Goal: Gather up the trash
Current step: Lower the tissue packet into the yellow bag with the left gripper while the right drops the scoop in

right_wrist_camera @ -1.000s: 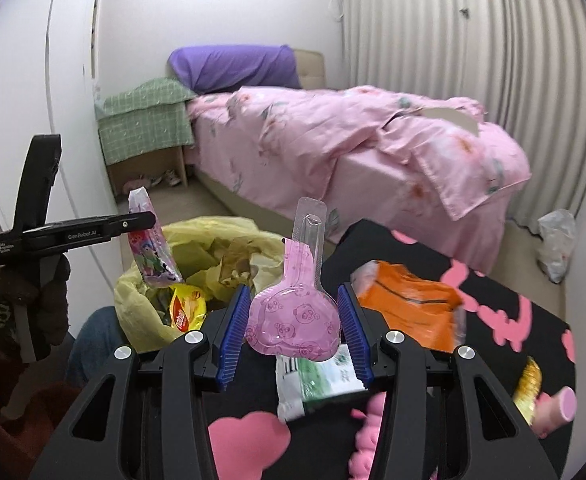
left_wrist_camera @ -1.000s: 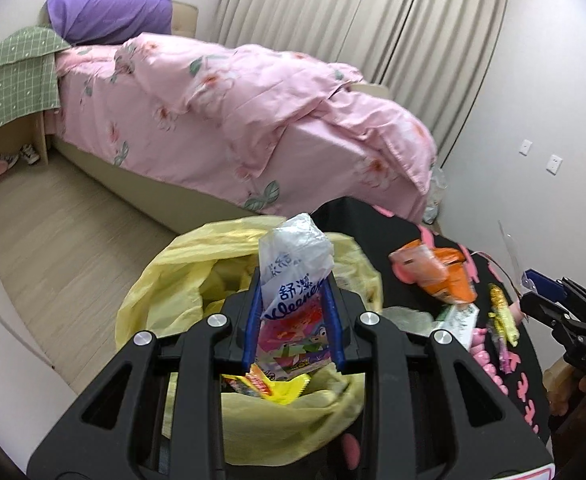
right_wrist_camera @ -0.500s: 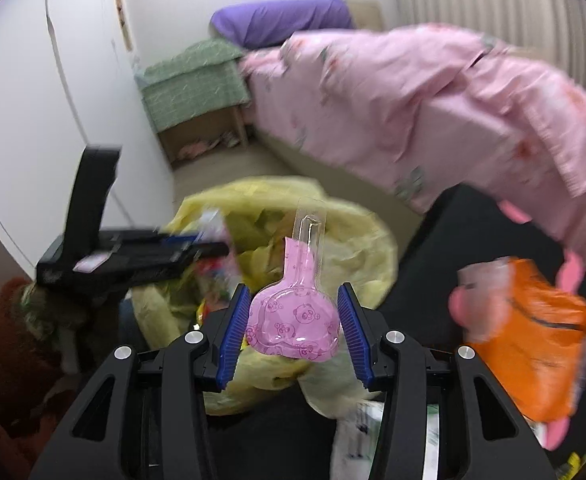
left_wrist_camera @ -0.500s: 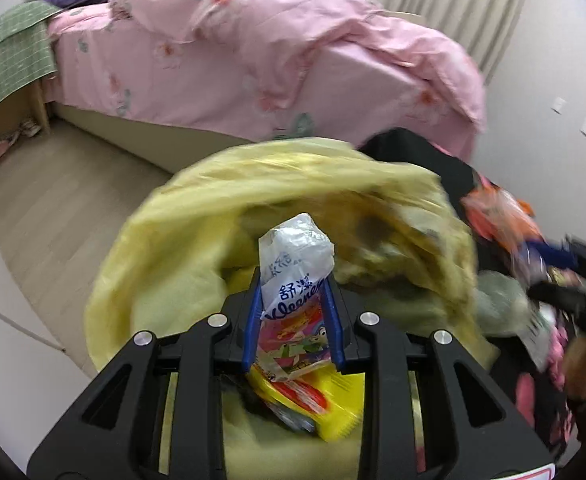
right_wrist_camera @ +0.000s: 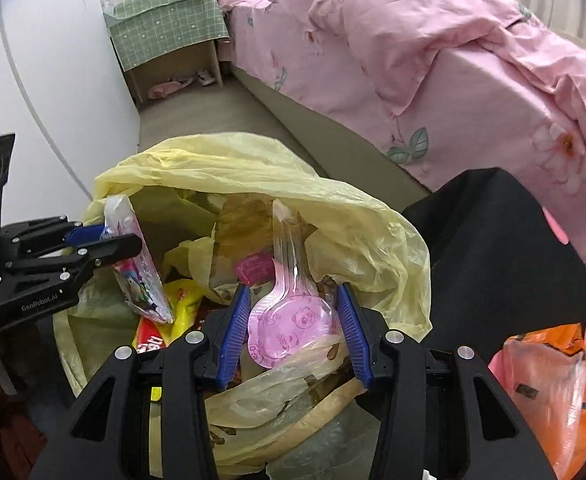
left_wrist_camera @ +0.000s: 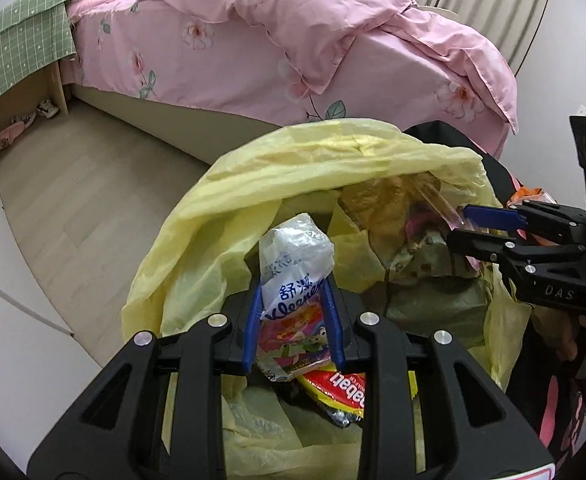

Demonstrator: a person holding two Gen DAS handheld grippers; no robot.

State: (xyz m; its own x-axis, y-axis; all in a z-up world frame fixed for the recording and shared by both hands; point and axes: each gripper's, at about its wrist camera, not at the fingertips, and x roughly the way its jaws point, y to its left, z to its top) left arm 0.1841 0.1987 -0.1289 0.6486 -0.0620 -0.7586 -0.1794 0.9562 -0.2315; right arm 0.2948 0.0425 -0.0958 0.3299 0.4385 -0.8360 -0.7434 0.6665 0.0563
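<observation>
- Left gripper (left_wrist_camera: 293,322): clamped on tissue packet (left_wrist_camera: 295,280), over the yellow trash bag's (left_wrist_camera: 333,152) mouth.
- Right gripper (right_wrist_camera: 291,320): pads against pink plastic blister pack (right_wrist_camera: 289,320), apparently gripped, above same bag.
- Orange wrapper (right_wrist_camera: 553,380): right of bag, on black cloth (right_wrist_camera: 493,260).
- Pink bed (right_wrist_camera: 413,48): beyond bag.

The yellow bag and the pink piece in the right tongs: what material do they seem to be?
Yellow bag: thin plastic film, soft sheen, since it crumples and light passes through.
Pink piece: probably stiff moulded plastic, glossy and see-through, with embossed bear faces; its clear neck keeps its shape.
</observation>
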